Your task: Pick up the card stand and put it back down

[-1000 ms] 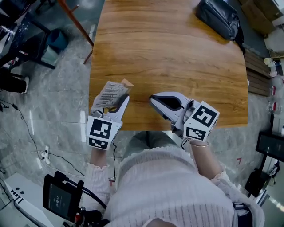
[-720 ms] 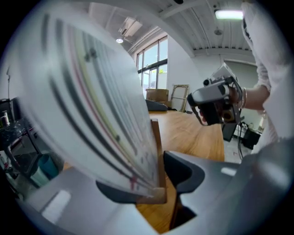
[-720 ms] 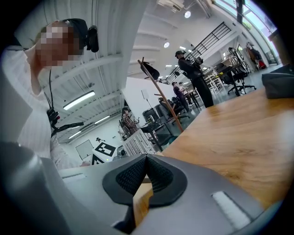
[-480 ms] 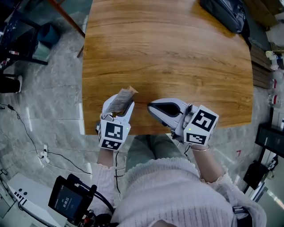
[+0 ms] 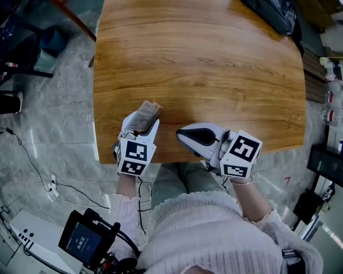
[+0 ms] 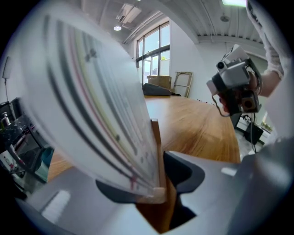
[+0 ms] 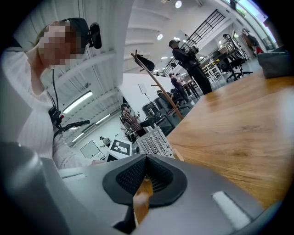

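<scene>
Wooden table (image 5: 214, 64) fills most of the head view. The left gripper (image 5: 142, 126) is near the bottom edge of the table, a bit left of the middle. It holds the card stand (image 5: 146, 113), which sticks up past its tips and leans to the upper right. I cannot tell if the stand touches the table. The right gripper (image 5: 181, 134) is just to the right of it, points left, and its jaws are closed. The two grippers are near each other but not touching. A black bag (image 5: 273, 13) lies at the upper right corner of the table.

In the left gripper view, the card stand (image 6: 105, 114) is very close and big. Its white card has thin coloured lines and leans to the left. The left gripper (image 6: 156, 183) has its two jaws pressed on the wooden base (image 6: 157, 137) of the stand, one on each side. The right gripper (image 6: 234, 87) shows at the upper right, over the table (image 6: 197, 133).

In the right gripper view, the right gripper (image 7: 146, 176) has its dark pads together with nothing between them. Past them, the card stand (image 7: 154, 142) shows in the middle, at the edge of the table (image 7: 239, 133).
</scene>
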A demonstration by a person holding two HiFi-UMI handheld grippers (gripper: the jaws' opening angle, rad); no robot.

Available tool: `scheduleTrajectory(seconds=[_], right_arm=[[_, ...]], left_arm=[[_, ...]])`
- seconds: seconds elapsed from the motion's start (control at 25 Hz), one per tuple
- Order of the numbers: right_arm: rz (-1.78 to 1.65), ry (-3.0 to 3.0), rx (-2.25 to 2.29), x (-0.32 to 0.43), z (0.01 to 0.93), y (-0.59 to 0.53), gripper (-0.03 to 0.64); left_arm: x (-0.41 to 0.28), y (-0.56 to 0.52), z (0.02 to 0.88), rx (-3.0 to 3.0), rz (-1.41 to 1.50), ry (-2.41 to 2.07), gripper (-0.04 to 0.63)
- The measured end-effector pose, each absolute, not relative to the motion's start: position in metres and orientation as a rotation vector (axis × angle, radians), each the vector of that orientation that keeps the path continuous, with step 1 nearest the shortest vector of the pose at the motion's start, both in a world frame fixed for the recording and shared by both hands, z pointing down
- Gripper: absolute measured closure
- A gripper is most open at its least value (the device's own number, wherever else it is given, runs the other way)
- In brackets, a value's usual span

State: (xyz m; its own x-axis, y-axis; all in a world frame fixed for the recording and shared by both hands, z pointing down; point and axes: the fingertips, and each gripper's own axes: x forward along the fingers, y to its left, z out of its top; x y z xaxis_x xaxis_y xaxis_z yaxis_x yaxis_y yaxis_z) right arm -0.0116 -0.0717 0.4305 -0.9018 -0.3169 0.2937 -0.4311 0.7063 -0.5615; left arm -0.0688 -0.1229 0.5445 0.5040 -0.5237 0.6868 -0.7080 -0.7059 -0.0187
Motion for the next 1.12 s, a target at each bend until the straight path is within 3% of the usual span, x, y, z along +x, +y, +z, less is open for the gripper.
scheduleTrajectory(seconds=[0.56, 0.72, 1.12], right_arm=[[0.95, -2.746, 0.602, -0.013, 0.428, -0.068, 0.617], [0.919, -2.756, 0.598, -0.012, 0.421, -0.066, 0.617], [0.79, -2.785, 0.65, -0.006, 0.394, -0.058, 0.617]], left_arm=[[-0.07, -0.126, 0.548, 2.453, 1.037, -1.139, 0.379], [-0.077, -0.128, 0.532, 2.428, 0.964, -1.184, 0.352], [-0.112, -0.099, 0.469, 2.41, 0.907, -1.343, 0.354]])
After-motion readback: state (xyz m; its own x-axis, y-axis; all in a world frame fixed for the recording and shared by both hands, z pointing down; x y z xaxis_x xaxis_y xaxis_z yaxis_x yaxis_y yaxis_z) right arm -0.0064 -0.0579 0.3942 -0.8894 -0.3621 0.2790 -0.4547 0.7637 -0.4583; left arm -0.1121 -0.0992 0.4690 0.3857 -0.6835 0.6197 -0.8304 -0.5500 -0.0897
